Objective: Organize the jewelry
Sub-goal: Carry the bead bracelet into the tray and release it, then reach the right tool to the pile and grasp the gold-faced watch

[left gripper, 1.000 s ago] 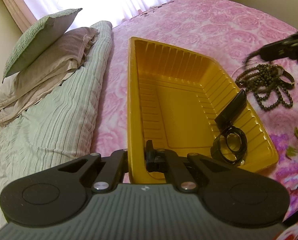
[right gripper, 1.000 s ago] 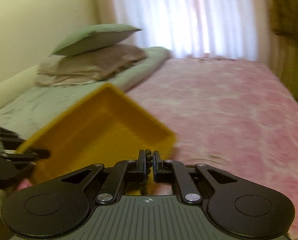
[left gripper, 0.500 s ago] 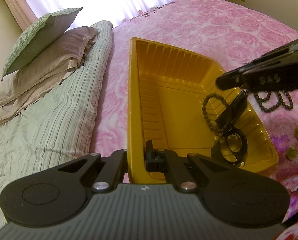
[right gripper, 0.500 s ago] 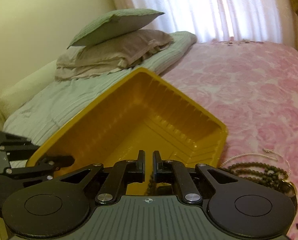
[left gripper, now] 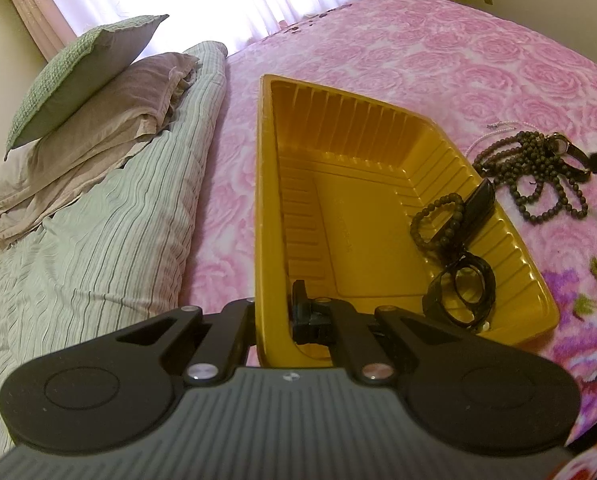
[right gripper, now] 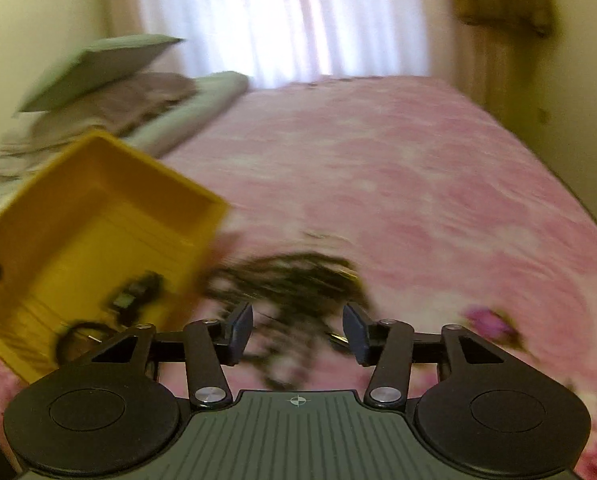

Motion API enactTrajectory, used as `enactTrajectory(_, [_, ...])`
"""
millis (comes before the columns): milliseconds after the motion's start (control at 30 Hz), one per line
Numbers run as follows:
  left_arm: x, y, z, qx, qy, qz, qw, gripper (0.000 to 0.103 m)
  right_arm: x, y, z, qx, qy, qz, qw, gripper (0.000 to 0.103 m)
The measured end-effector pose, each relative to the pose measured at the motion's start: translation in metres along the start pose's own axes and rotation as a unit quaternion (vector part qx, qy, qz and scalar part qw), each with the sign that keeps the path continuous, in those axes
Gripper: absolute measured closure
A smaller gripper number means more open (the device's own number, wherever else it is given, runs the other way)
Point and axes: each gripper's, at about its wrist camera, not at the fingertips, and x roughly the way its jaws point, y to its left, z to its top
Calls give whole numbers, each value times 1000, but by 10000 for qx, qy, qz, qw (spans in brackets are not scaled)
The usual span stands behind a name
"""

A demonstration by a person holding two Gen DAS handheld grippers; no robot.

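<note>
A yellow plastic tray (left gripper: 370,160) lies on the pink bedspread. My left gripper (left gripper: 276,312) is shut on the tray's near left wall. Inside at the right lie a dark bead bracelet (left gripper: 434,220) and a black watch (left gripper: 464,284). A pile of dark bead necklaces (left gripper: 538,168) lies on the bed right of the tray. In the blurred right wrist view my right gripper (right gripper: 300,330) is open and empty, just above that bead pile (right gripper: 290,276), with the tray (right gripper: 58,208) to its left.
Striped green bedding (left gripper: 98,232) and stacked pillows (left gripper: 90,92) lie left of the tray. The pink bedspread (right gripper: 398,168) stretches back to a curtained window. A wall runs along the bed's right side.
The right gripper carried a bead bracelet over the tray, opened and let it fall inside. It has swung back right over the bead pile. The left gripper and tray have not moved.
</note>
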Motion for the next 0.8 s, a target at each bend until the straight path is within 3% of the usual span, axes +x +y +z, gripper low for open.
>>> enactTrajectory(167, [-1,0,0,6,3,8,10000,101,-5,-31,-11,391,81,-252,9989,51])
enactTrajectory(433, [-1,-2,1,36,19,43,10000,101,21,-27,6,22,66,-291,9996,52])
enactTrajectory(667, [-1,-3,1,54,33,56,10000,101,60,-21,14,-379,585,-262,9972,80])
enactTrajectory(800, [0,-3,1,61,45,66,9999,101,68,-16,14,-585,643,-226,9960,83])
